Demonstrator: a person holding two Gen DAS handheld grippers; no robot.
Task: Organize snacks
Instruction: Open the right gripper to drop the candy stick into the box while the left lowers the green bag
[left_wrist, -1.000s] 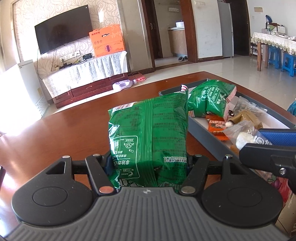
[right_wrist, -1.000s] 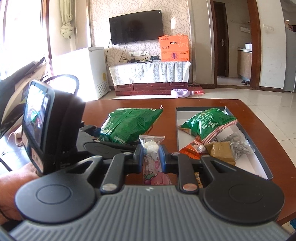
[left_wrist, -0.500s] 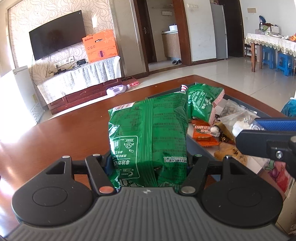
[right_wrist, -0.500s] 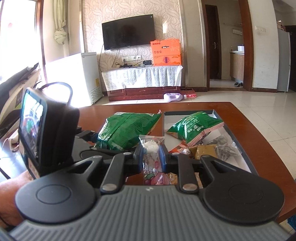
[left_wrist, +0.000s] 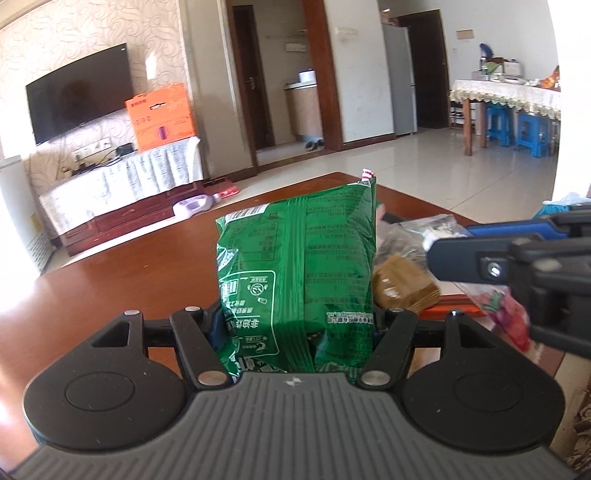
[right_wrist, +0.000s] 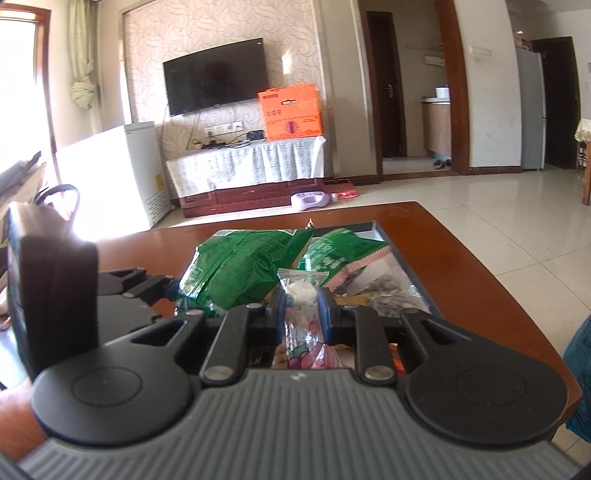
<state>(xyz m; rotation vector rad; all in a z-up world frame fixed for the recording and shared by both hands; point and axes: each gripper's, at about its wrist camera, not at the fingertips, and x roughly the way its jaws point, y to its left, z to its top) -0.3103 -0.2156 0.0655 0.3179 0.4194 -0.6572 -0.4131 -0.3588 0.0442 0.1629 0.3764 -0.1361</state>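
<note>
- Your left gripper is clamped on the big green snack bag, carried upright at the near edge of the grey tray; set it down flat beside the other green bag, I'd say.
- Your right gripper pinches a small clear sweet packet above the tray's near end.
- Both packs are crinkly film: hold firm, release low.
- The brown wooden table looks glossy and slippery.
</note>
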